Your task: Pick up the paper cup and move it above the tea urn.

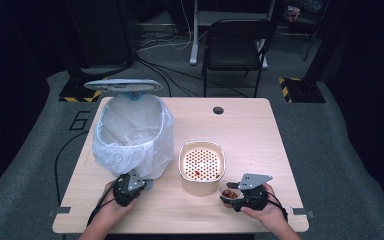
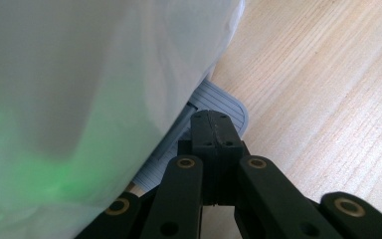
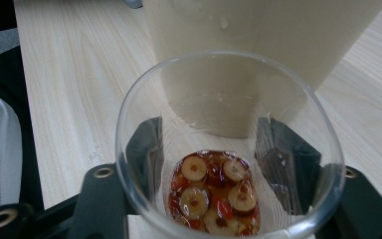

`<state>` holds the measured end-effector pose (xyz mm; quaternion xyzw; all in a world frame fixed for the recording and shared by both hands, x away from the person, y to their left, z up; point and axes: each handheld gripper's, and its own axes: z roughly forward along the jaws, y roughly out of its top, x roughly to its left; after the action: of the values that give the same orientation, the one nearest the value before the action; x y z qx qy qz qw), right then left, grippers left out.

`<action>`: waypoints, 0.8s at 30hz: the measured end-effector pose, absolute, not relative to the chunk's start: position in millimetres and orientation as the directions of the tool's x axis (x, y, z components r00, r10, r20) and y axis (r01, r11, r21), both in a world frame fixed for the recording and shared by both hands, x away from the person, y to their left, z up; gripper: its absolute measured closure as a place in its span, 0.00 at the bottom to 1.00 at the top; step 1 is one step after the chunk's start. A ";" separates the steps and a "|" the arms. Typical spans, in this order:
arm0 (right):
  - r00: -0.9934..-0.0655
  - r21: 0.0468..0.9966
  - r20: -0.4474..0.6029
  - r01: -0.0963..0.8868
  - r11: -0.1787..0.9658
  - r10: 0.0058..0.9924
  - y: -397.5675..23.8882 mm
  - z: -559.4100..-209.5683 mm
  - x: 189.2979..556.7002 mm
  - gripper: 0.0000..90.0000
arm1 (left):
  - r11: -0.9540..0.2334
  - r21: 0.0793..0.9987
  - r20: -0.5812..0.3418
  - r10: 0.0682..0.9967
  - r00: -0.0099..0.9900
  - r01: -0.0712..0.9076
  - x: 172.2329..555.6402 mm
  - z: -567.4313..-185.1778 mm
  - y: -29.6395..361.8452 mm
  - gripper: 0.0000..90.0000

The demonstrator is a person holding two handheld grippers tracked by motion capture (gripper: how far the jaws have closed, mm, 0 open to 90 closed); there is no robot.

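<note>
A: What's the right gripper holding, lower right of centre in the high view?

B: A clear glass pinched between its jaws, one jaw on each side of the wall. In the bottom sit sliced red dates and goji-like bits in a little liquid. It's just beside the cream strainer bin, the one with the perforated insert at mid-frame.

A: And the left gripper?

B: Jaws pressed together, nothing between them, tips resting on the ribbed grey pedal at the foot of the lined waste bin, upper left of the table. The lid stands open.

A: So the step is dumping the dregs?

B: That's my guess, into the strainer. I'd lift the glass over the insert's middle and tilt slowly so the fruit slides out and doesn't splash the rim

A: Risk?

B: Glass is slick; it could slip in the grip when tipped
</note>
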<state>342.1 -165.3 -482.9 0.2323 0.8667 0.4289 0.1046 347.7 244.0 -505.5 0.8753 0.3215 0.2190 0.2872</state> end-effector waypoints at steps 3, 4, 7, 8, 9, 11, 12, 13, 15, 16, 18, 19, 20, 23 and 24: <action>-0.871 0.795 0.014 0.308 0.523 0.491 -168.3 -480.6 342.9 0.54 | -0.629 0.644 0.200 0.688 0.698 0.436 347.7 -505.6 244.0 1.00; -0.872 0.797 0.010 0.302 0.522 0.489 -169.8 -480.4 343.1 0.55 | -0.629 0.644 0.200 0.688 0.698 0.436 347.7 -505.6 244.0 1.00; -0.868 0.796 0.004 0.303 0.524 0.496 -170.3 -480.9 342.9 0.55 | -0.627 0.644 0.198 0.690 0.697 0.438 347.7 -505.6 244.1 1.00; -0.867 0.797 0.006 0.306 0.520 0.499 -170.4 -481.2 342.6 0.55 | -0.627 0.644 0.198 0.690 0.697 0.438 347.7 -505.6 244.1 1.00; -0.865 0.799 0.006 0.306 0.518 0.502 -170.7 -480.9 342.7 0.55 | -0.626 0.644 0.198 0.691 0.696 0.439 347.6 -505.6 244.1 1.00; -0.866 0.801 0.001 0.301 0.519 0.500 -172.0 -479.7 343.7 0.55 | -0.626 0.644 0.198 0.690 0.696 0.438 347.6 -505.6 244.1 1.00; -0.863 0.803 0.000 0.301 0.514 0.506 -172.8 -478.7 343.7 0.55 | -0.629 0.640 0.193 0.687 0.700 0.441 347.7 -505.0 244.4 1.00; -0.864 0.807 -0.003 0.296 0.512 0.504 -174.1 -477.6 344.2 0.55 | -0.628 0.642 0.197 0.690 0.697 0.440 347.6 -505.3 244.2 1.00; -0.858 0.813 -0.002 0.298 0.501 0.513 -176.4 -475.0 344.4 0.55 | -0.627 0.644 0.198 0.690 0.696 0.438 347.6 -505.6 244.1 1.00; -0.857 0.814 -0.002 0.298 0.499 0.515 -177.9 -473.5 344.7 0.55 | -0.628 0.644 0.199 0.689 0.697 0.438 347.7 -505.6 244.1 1.00; -0.855 0.818 -0.006 0.294 0.494 0.519 -180.5 -470.8 345.8 0.55 | -0.629 0.644 0.200 0.688 0.698 0.436 347.7 -505.6 244.0 1.00; -0.852 0.818 -0.001 0.301 0.490 0.524 -181.7 -469.4 345.7 0.55 | -0.630 0.643 0.200 0.687 0.698 0.435 347.7 -505.6 244.0 1.00; -0.853 0.819 -0.013 0.291 0.494 0.522 -183.5 -468.2 347.0 0.55 | -0.629 0.643 0.200 0.688 0.698 0.436 347.7 -505.5 244.0 1.00; -0.848 0.821 -0.021 0.288 0.493 0.529 -187.6 -464.2 349.4 0.55 | -0.629 0.644 0.200 0.688 0.698 0.435 347.7 -505.7 243.9 1.00; -0.845 0.821 -0.019 0.292 0.491 0.534 -189.0 -462.8 350.0 0.55 | -0.629 0.644 0.200 0.688 0.698 0.435 347.7 -505.7 243.8 1.00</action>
<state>350.0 -189.0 -462.8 0.2420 0.8526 0.4424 0.1369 347.7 243.8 -505.7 0.8754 0.3207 0.2194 0.2875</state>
